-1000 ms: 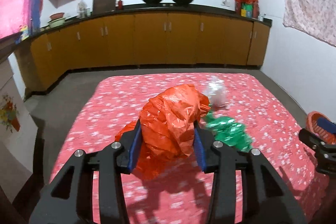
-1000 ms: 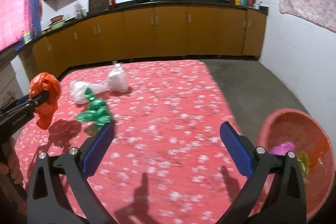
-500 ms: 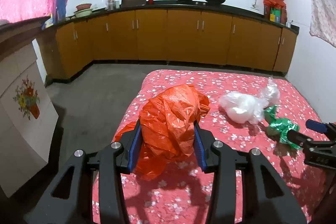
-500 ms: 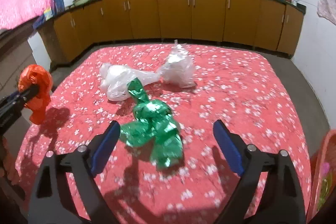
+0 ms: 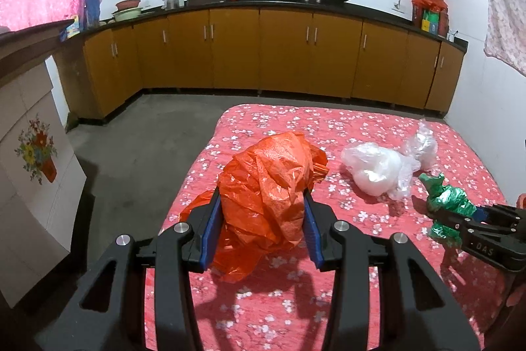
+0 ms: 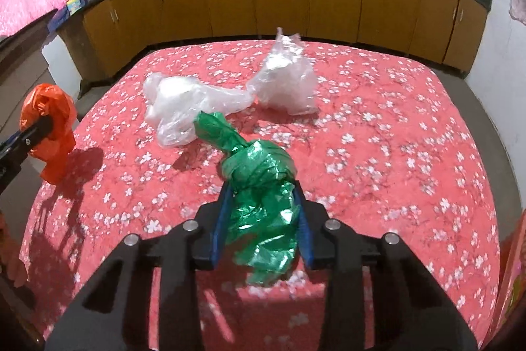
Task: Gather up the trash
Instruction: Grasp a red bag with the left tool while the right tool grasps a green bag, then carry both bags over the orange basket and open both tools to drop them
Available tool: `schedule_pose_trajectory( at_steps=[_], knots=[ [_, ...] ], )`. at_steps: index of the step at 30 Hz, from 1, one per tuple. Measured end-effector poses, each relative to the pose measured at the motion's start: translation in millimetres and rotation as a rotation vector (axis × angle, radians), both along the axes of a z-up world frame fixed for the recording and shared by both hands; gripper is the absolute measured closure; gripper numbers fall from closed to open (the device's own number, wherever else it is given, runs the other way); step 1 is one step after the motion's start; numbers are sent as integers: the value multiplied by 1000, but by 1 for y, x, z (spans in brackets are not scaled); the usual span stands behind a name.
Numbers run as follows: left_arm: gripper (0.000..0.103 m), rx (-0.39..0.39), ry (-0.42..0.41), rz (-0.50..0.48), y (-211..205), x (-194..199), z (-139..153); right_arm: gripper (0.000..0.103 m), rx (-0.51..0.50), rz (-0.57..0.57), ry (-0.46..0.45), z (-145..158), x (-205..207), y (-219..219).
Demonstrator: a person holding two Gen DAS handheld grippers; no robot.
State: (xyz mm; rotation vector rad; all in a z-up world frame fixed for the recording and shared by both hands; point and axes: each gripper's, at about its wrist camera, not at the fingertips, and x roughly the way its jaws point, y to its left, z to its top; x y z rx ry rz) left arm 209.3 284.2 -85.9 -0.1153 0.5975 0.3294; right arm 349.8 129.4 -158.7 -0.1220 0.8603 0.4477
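Observation:
My left gripper point(image 5: 261, 213) is shut on a crumpled orange plastic bag point(image 5: 269, 186) and holds it above the left edge of the red flowered cloth point(image 5: 361, 127). The bag also shows at the left of the right wrist view point(image 6: 49, 124). My right gripper point(image 6: 261, 203) is shut on a crumpled green plastic bag point(image 6: 259, 186) that rests on the cloth; it also shows at the right of the left wrist view point(image 5: 447, 206). Two clear plastic bags point(image 6: 177, 104) point(image 6: 286, 81) lie on the cloth just beyond the green one.
An orange-red basin's rim point(image 6: 513, 255) shows at the right edge, beside the cloth. Bare grey floor point(image 5: 131, 137) lies to the left. Brown kitchen cabinets point(image 5: 282, 51) run along the far wall. A white panel with a flower picture point(image 5: 33, 170) stands at the left.
My right gripper has moved in over the green bag and shut on it; it was wide open before. My left gripper still holds the orange bag and has turned further left.

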Motion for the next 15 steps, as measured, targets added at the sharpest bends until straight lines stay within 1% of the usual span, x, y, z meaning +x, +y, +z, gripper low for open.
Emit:
schedule_pose_trajectory(
  at_steps=[1,4,6,8,10,11,15],
  knots=[
    [59,3,-1,-5,-3,-1,2,70,1,-5,-4,1,-3,-4],
    [59,7,-9,-21,-11,-5,9,78,0,-14,-10,3,-11,-15],
    [59,10,-16,-35,-19,-7,13,79,-1,-29,-16,6,-20,-27],
    [59,13,-22,-49,-30,-9,18,86,0,-45,-18,8,-25,-39],
    [59,6,-26,-65,-39,-11,23,88,18,-73,-10,11,-32,-55],
    [59,5,-31,-75,-45,-12,26,92,27,-88,-9,12,-36,-63],
    [59,7,-41,-113,-70,-16,34,95,44,-148,-32,23,-51,-96]
  ],
)
